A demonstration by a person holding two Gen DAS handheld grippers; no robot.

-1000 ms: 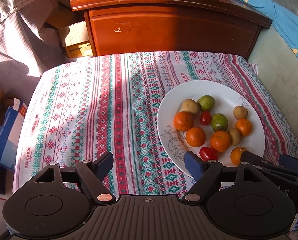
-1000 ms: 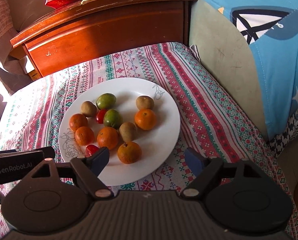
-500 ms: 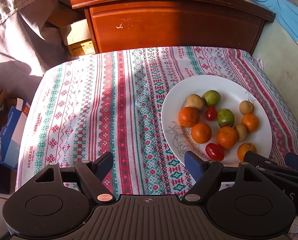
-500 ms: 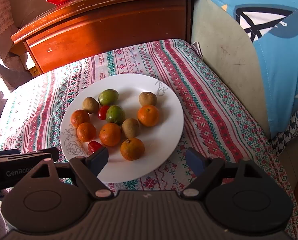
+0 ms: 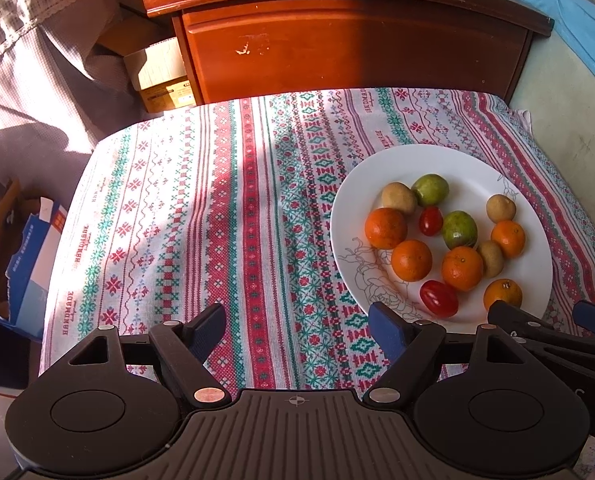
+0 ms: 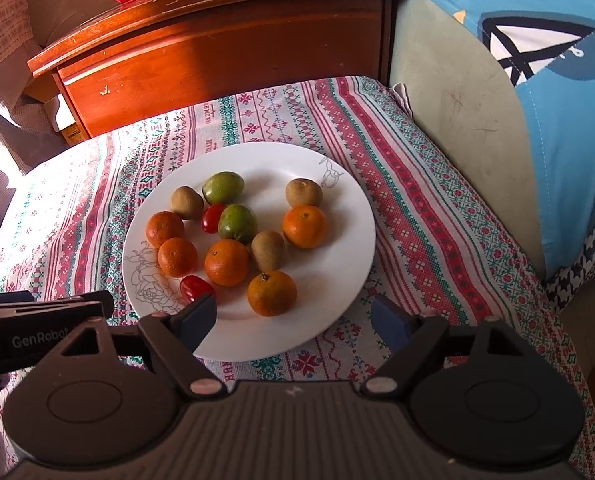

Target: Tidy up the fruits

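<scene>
**Both claws open over a crowded plate of round fruit**

The left claw (image 5: 297,326) is held with its jaws spread wide and nothing between them, above bare cloth just beside the plate's left rim. The right claw (image 6: 293,316) is likewise spread and empty, poised over the plate's near rim, one finger (image 6: 199,314) close to a cherry tomato (image 6: 193,286).

A roll-off is judged the main risk: the fruits are round and packed close, so a finger lowered between neighbours could push one across the shallow rim and onto the tablecloth (image 5: 185,220), possibly over the desk's edge. The near tomato could be squashed by a hard close. A collision of the two claws is possible too, since both are gathered at the same near side.

One white plate (image 6: 337,280) is set towards the right edge of the desk. On it are seen five mandarins, among them the nearest mandarin (image 6: 271,294), three brown kiwis such as the far kiwi (image 6: 303,193), two green fruits including the far green fruit (image 6: 222,187), and two cherry tomatoes, all mixed.
</scene>
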